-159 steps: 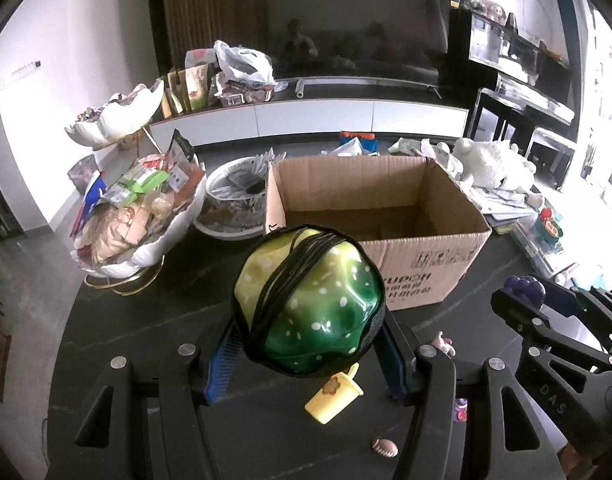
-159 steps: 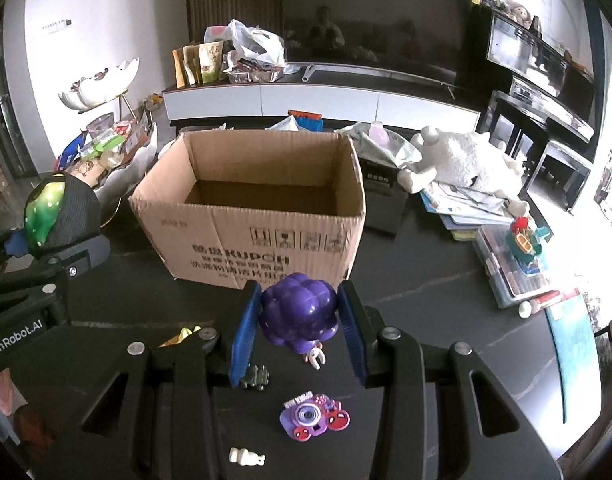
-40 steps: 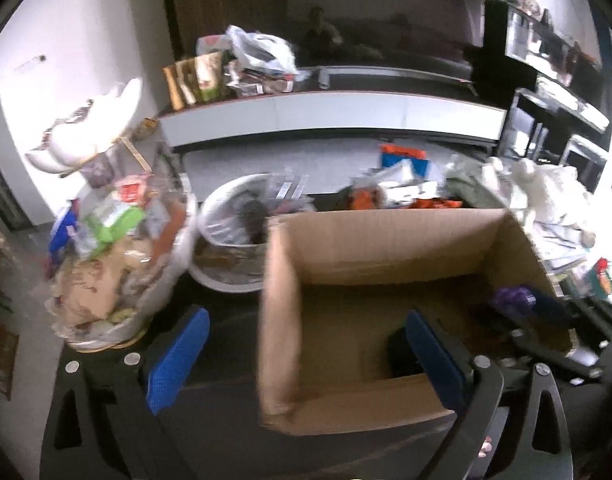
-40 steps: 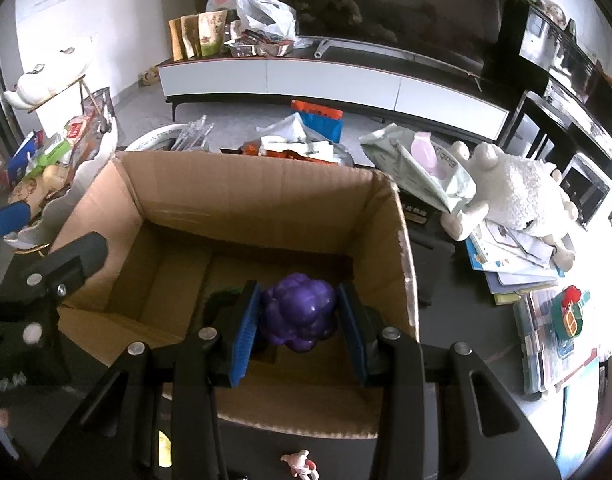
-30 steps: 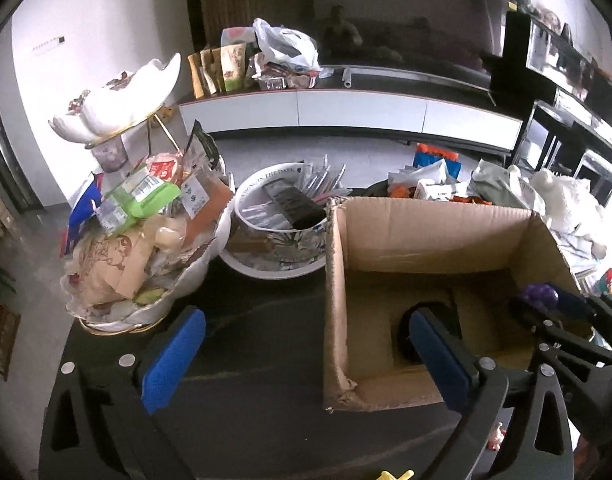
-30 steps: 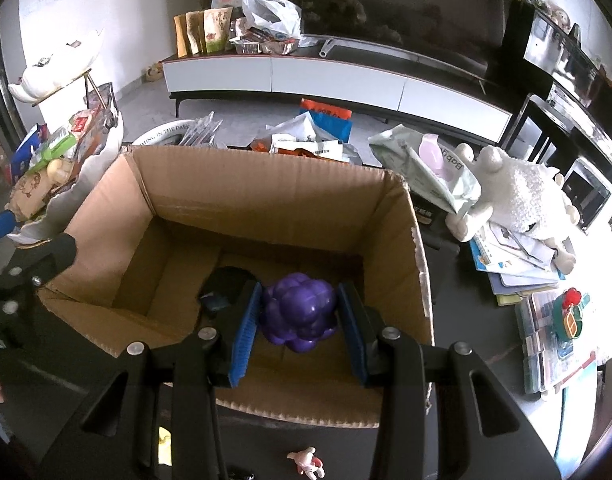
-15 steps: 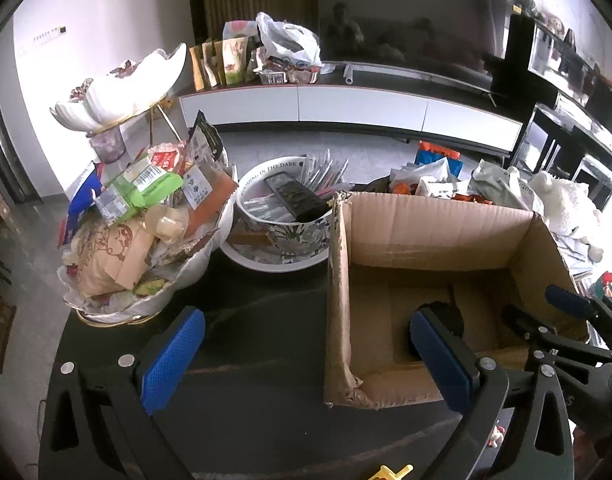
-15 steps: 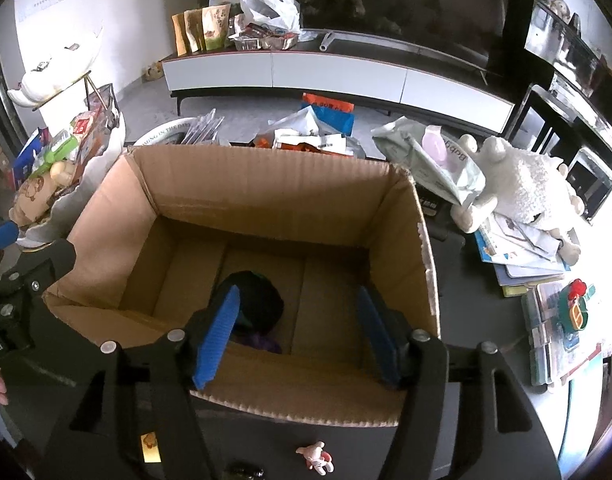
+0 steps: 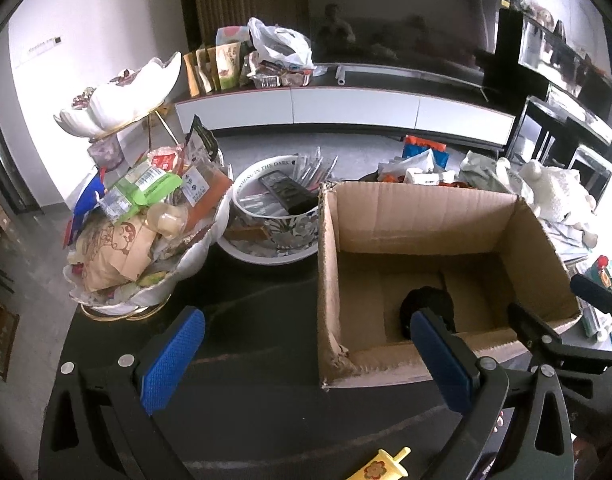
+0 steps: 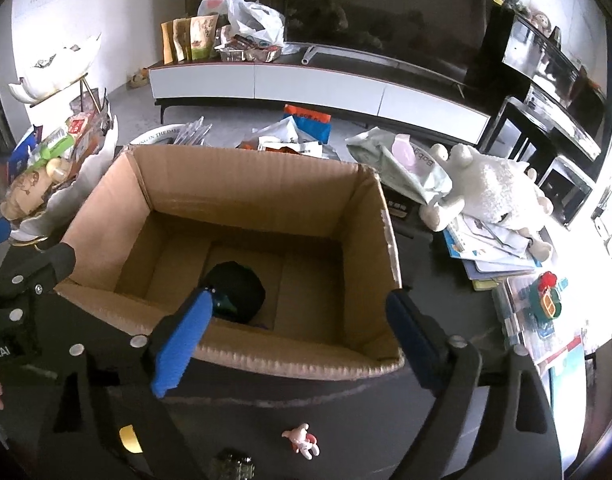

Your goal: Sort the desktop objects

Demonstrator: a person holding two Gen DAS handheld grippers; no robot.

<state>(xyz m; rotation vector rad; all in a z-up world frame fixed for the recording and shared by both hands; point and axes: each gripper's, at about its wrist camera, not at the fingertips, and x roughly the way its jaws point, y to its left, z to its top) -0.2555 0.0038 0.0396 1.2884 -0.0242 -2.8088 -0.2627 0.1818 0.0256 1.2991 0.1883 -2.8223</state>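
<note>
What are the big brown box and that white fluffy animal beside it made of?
The box looks like plain corrugated cardboard: matte brown, ribbed walls, frayed torn edges along its near rim. The white animal appears to be a plush toy, probably synthetic fleece over soft stuffing, judging by its nubbly, curly surface and slumped shape.

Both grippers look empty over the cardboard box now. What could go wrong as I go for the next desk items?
The opening right gripper, holding nothing, straddles the brown cardboard box's near wall; pulling back low could drag the box.

The small pink figurine and yellow toy lie close under the grippers, so they are easy to knock away.
</note>
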